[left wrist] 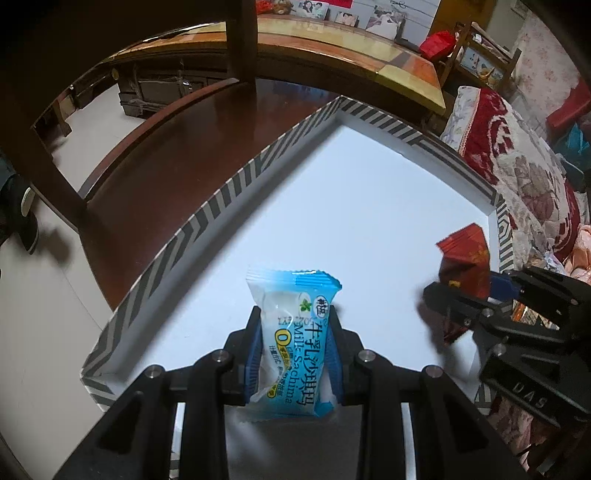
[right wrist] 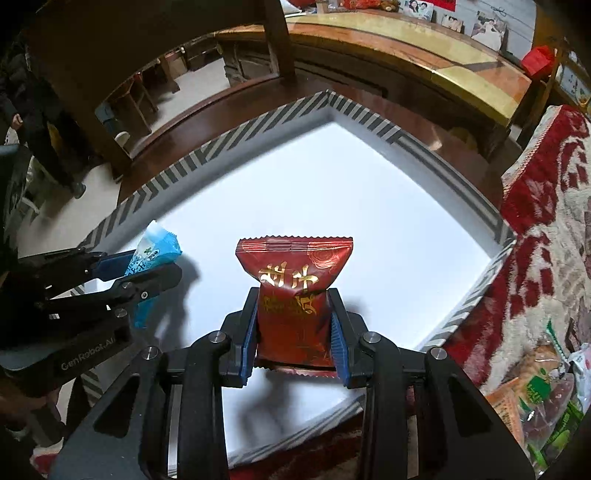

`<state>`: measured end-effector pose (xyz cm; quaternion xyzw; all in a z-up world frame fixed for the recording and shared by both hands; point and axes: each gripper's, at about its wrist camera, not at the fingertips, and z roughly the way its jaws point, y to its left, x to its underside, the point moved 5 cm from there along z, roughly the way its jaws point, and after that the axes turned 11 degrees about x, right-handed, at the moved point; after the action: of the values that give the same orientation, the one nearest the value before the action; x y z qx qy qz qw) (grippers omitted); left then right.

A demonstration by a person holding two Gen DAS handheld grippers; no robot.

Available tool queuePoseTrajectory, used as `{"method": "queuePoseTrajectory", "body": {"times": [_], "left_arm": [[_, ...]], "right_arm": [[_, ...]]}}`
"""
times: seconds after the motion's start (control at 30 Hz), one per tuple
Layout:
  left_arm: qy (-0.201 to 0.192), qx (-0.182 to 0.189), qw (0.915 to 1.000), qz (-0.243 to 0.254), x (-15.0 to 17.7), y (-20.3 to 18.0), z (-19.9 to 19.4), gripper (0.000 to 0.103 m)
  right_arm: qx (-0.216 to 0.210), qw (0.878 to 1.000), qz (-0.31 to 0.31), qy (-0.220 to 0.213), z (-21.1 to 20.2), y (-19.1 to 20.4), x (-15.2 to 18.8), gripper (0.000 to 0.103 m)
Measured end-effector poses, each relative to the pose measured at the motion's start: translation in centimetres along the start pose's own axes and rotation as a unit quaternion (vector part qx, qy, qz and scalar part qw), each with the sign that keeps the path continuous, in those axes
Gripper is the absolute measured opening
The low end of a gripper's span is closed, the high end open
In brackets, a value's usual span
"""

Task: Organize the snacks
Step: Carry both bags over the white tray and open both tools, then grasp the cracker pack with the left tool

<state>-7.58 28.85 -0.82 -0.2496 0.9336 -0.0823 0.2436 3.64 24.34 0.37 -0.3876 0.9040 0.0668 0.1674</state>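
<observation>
Snacks held over box [left wrist: 229, 192]: left claw [left wrist: 295, 332] pinches blue pack [left wrist: 291, 332], right claw [right wrist: 293, 325] pinches red pack [right wrist: 293, 295] (prob. for dropping in).

Ahead of me: a dark brown wooden chair [left wrist: 177, 147] on pale floor [left wrist: 44, 317]. Beyond it, a long orange-topped wooden desk [left wrist: 332, 40] carries framed photographs [left wrist: 312, 9]. A red floral blanket [right wrist: 546, 229] lies right.
</observation>
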Motion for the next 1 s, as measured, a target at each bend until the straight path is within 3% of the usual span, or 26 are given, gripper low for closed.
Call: {"method": "queuePoseTrajectory", "body": {"times": [0.17, 0.2, 0.27, 0.33, 0.47, 0.73, 1.0], "left_arm": [[0.001, -0.017, 0.9998, -0.004, 0.0, 0.1, 0.1, 0.034], [0.000, -0.021, 0.9998, -0.004, 0.0, 0.1, 0.0, 0.036], [-0.002, -0.026, 0.9996, -0.010, 0.1, 0.3, -0.1, 0.055], [-0.010, -0.023, 0.9996, -0.015, 0.2, 0.3, -0.5, 0.064], [-0.022, -0.030, 0.9992, -0.013, 0.3, 0.0, -1.5, 0.071], [-0.047, -0.020, 0.9987, 0.007, 0.2, -2.6, -3.7, 0.077], [-0.053, -0.002, 0.9977, 0.043, 0.4, -6.6, -4.7, 0.078]], "right_arm": [[-0.001, 1.000, 0.009, 0.004, 0.4, 0.1, 0.0, 0.035], [-0.005, 1.000, 0.008, 0.002, 0.3, 0.2, 0.0, 0.040], [-0.008, 1.000, 0.006, -0.001, 0.0, 0.3, 0.1, 0.044], [-0.006, 1.000, 0.009, -0.007, -0.5, 0.2, 0.1, 0.044], [-0.013, 0.999, 0.023, -0.018, -1.9, 0.0, 0.6, 0.044], [-0.018, 0.997, 0.060, -0.052, -5.3, -1.7, 2.5, 0.044], [0.004, 0.992, 0.117, -0.057, -7.8, -7.1, 6.6, 0.044]]}}
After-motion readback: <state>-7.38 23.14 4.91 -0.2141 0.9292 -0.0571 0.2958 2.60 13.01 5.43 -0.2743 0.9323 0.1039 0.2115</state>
